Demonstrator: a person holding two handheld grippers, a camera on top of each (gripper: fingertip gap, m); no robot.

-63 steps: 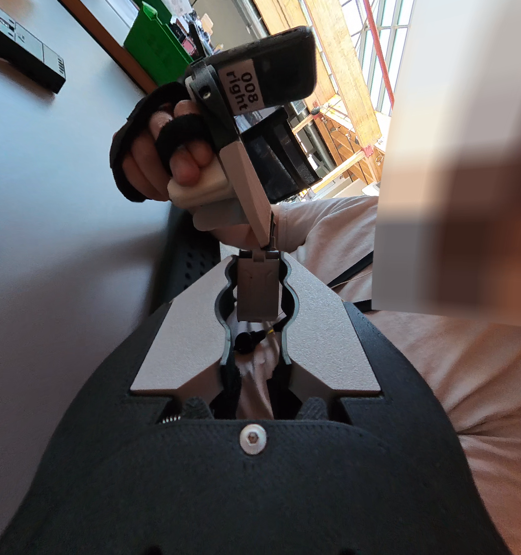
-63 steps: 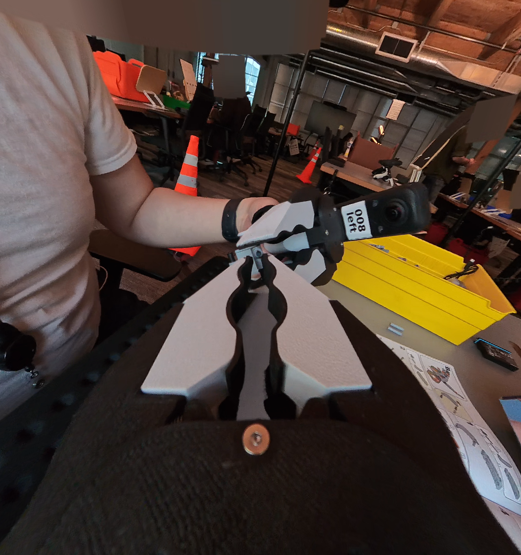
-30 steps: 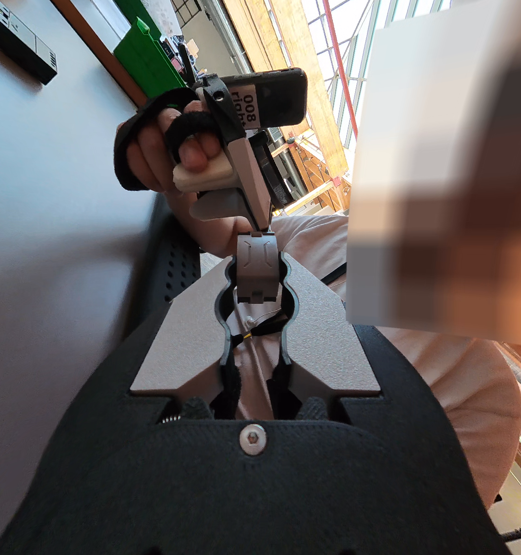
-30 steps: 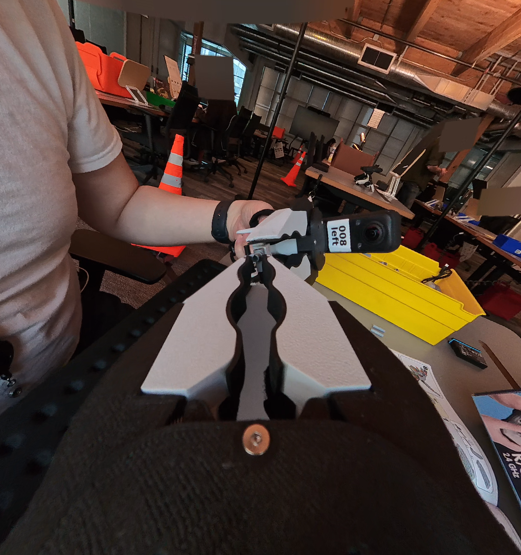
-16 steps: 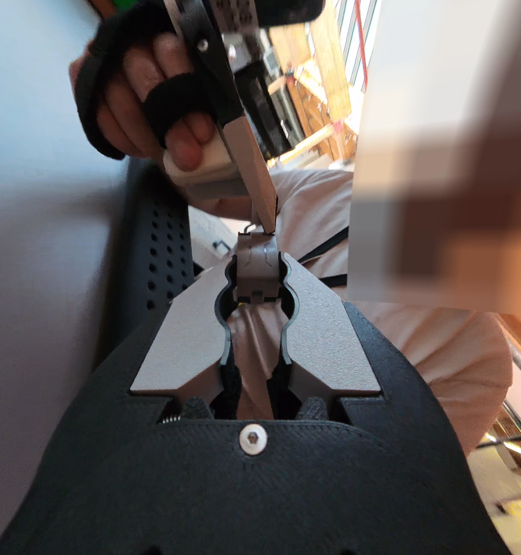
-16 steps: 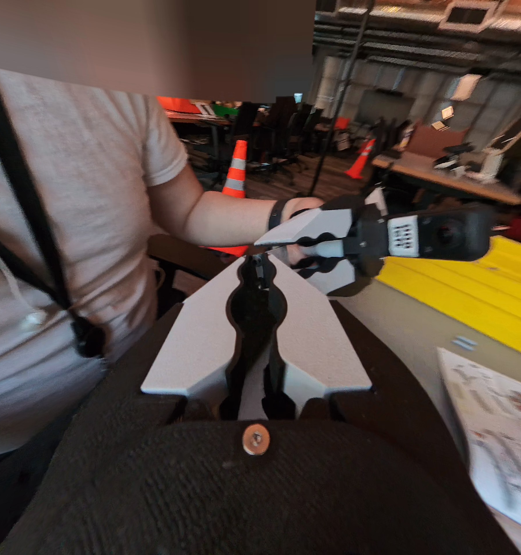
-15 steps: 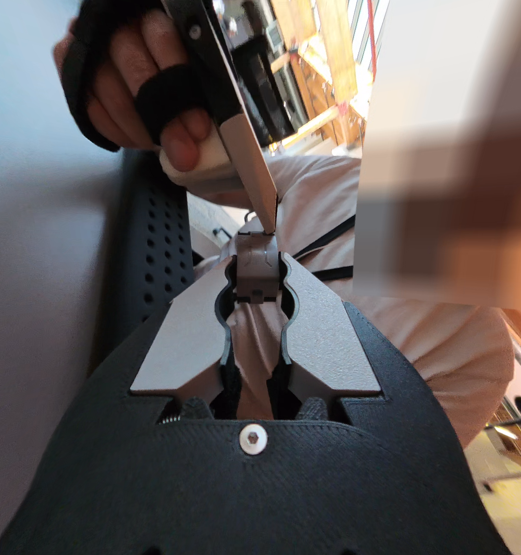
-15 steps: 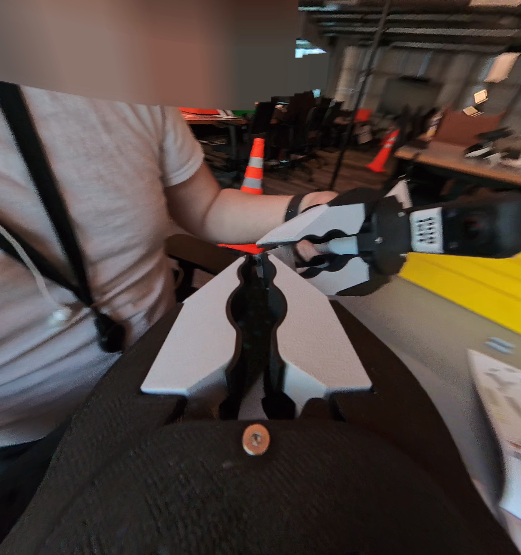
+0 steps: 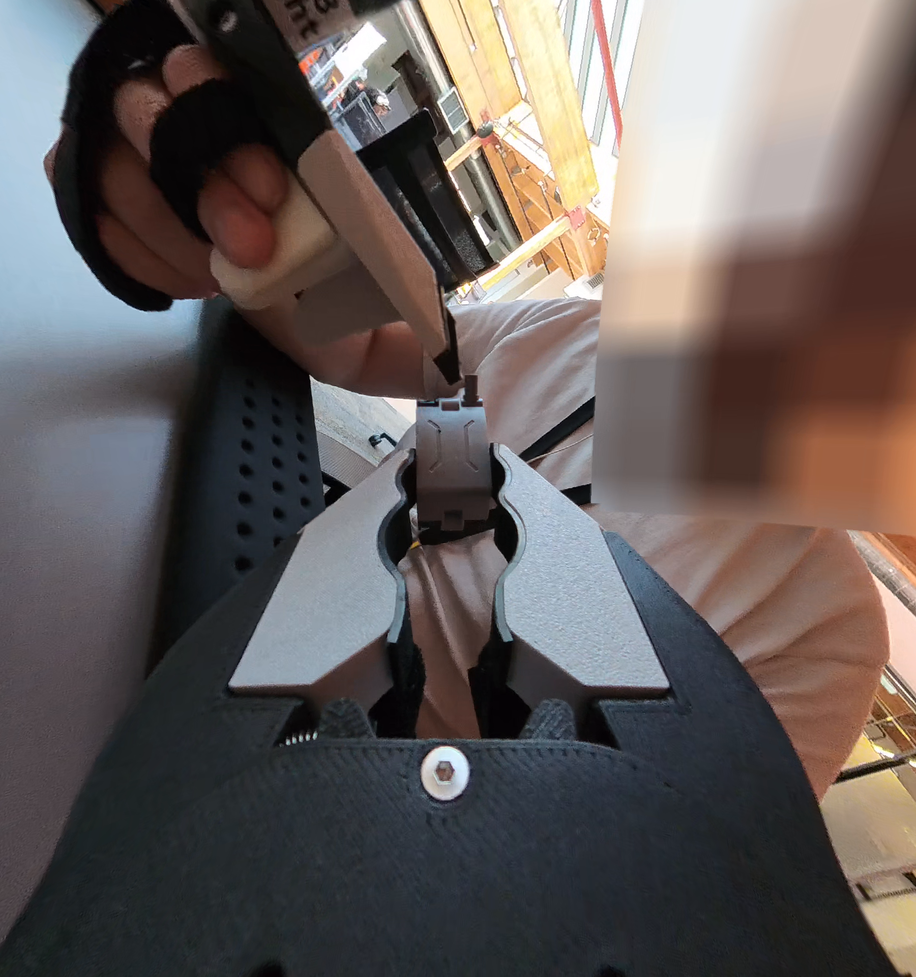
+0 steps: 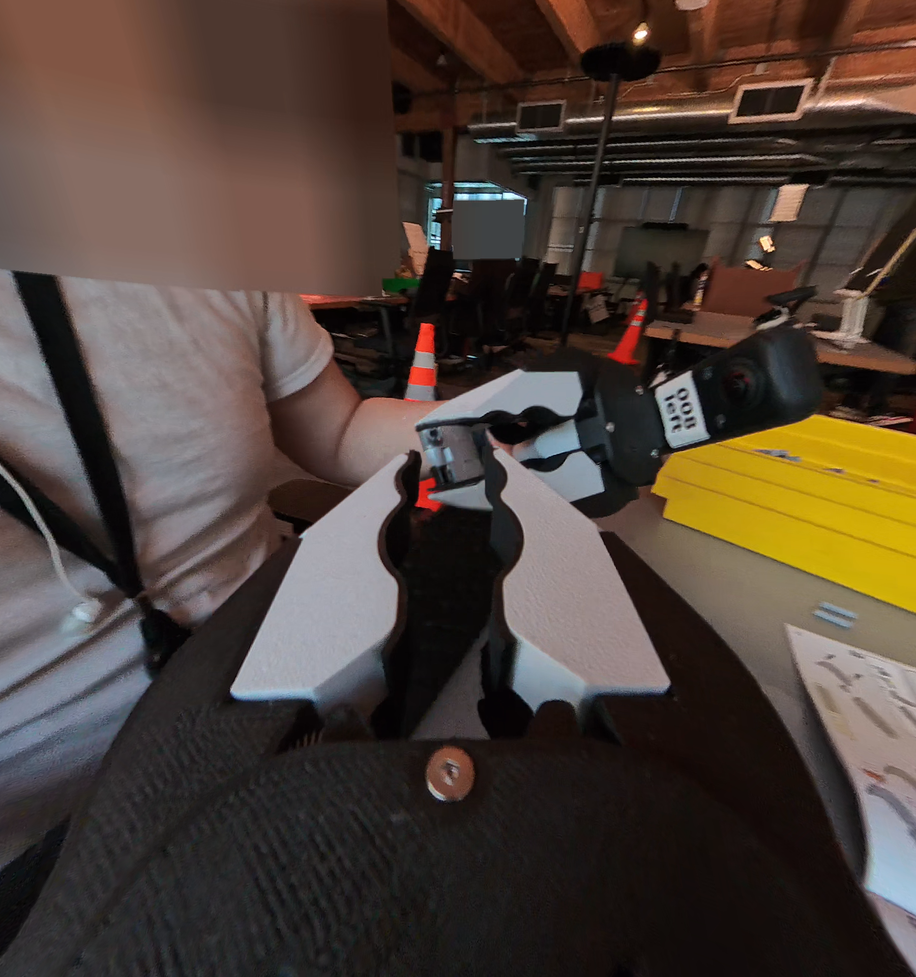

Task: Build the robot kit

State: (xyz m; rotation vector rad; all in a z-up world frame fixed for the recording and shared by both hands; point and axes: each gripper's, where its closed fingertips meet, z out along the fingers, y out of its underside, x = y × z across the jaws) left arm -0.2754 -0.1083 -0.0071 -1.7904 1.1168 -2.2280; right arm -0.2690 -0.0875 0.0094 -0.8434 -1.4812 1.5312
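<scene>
My left gripper (image 9: 453, 454) is shut on a small grey plastic part (image 9: 451, 465), held in the air in front of the person's chest. A short dark peg (image 9: 470, 383) sticks out of the part's far end. My right gripper (image 10: 449, 465) is open, with its fingertips (image 10: 408, 470) on either side of that part (image 10: 450, 457) and not pressing on it. In the left wrist view the right gripper (image 9: 447, 370) comes down from the upper left, its tip just over the part beside the peg. The left gripper (image 10: 429, 460) also shows in the right wrist view.
A yellow bin (image 10: 815, 491) stands on the grey table (image 10: 683, 581) at the right, with a printed instruction sheet (image 10: 878, 740) and small metal pieces (image 10: 834, 616) nearer. The person's torso (image 10: 181, 423) is close on the left. A black perforated chair edge (image 9: 265, 449) lies below the grippers.
My right gripper was shut at the part's end and has now opened. Both grippers have swung in toward the person's chest, and the left gripper still holds the part.
</scene>
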